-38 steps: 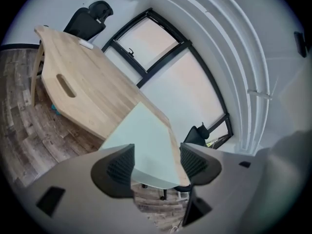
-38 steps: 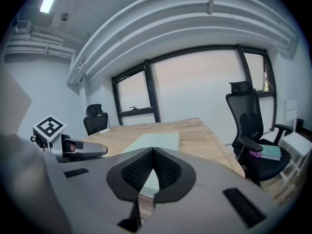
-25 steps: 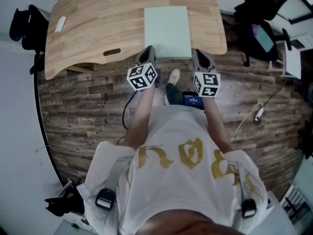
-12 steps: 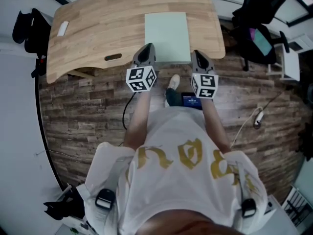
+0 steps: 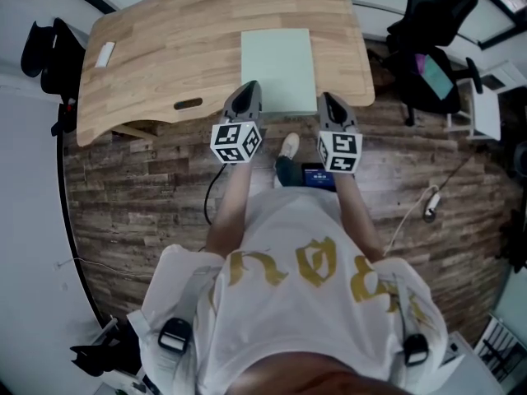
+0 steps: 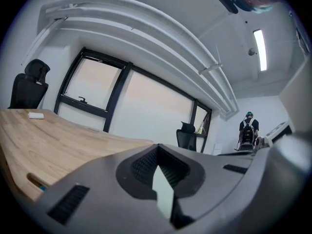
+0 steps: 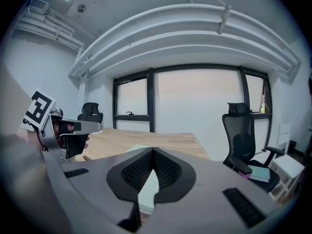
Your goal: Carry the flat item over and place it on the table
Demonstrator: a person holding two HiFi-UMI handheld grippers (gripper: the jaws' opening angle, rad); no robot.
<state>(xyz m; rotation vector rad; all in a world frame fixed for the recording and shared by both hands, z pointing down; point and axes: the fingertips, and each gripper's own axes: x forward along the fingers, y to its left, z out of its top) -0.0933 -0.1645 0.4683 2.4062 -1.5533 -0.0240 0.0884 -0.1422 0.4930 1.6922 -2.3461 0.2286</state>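
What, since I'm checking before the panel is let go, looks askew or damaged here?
Nothing stands out. The pale green panel is square over the wooden table and shows no damage. The left gripper and right gripper are clamped on its near edge.

The person stands at the near edge of the tabletop with both bare forearms stretched forward, roughly parallel, elbows close to the body. The left forearm [image 5: 231, 196] leads to the dark grey left gripper [image 5: 245, 90], whose black-and-white marker cube [image 5: 237, 141] sits just behind the jaws. The right forearm [image 5: 356, 208] leads to the matching right gripper [image 5: 333, 103]. Both grippers point away from the body, level with one another. Each has its jaws closed on a near corner of the pale green flat rectangular board [image 5: 278, 66], left on the left corner, right on the right.
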